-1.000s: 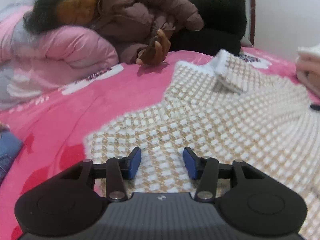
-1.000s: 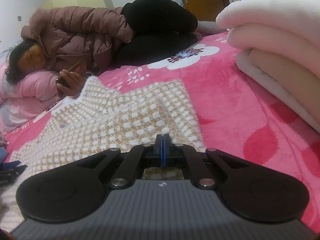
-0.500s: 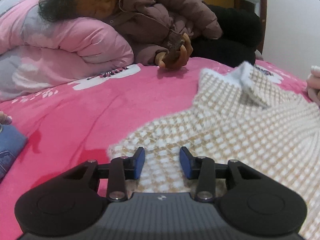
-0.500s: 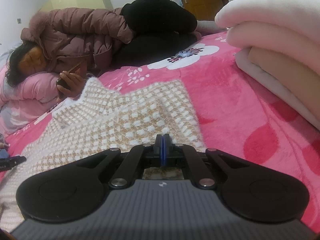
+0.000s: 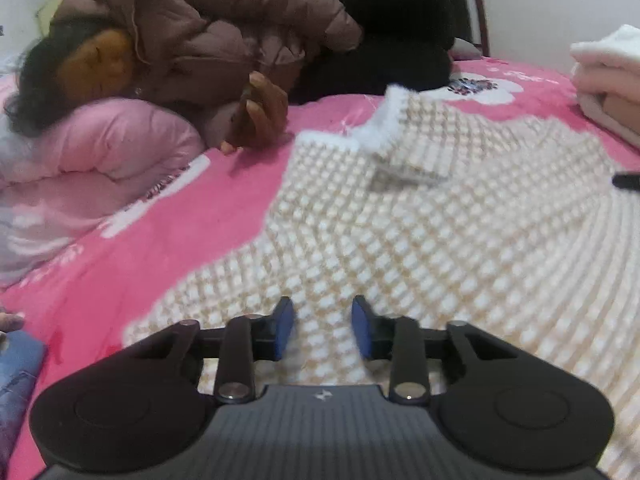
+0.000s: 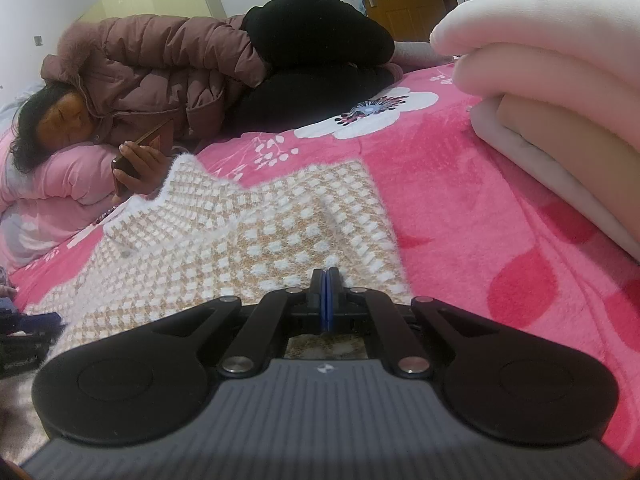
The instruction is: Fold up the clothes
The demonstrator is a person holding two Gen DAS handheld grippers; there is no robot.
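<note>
Soft light, blurred (left view).

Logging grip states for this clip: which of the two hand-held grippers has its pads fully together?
The right hand-held gripper: its blue pads meet over the checked sweater. The left hand-held gripper shows a gap, jaws closing above the knit.

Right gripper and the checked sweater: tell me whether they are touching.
Touching. The right wrist view shows the right gripper shut with the sweater hem running under its closed pads.
</note>
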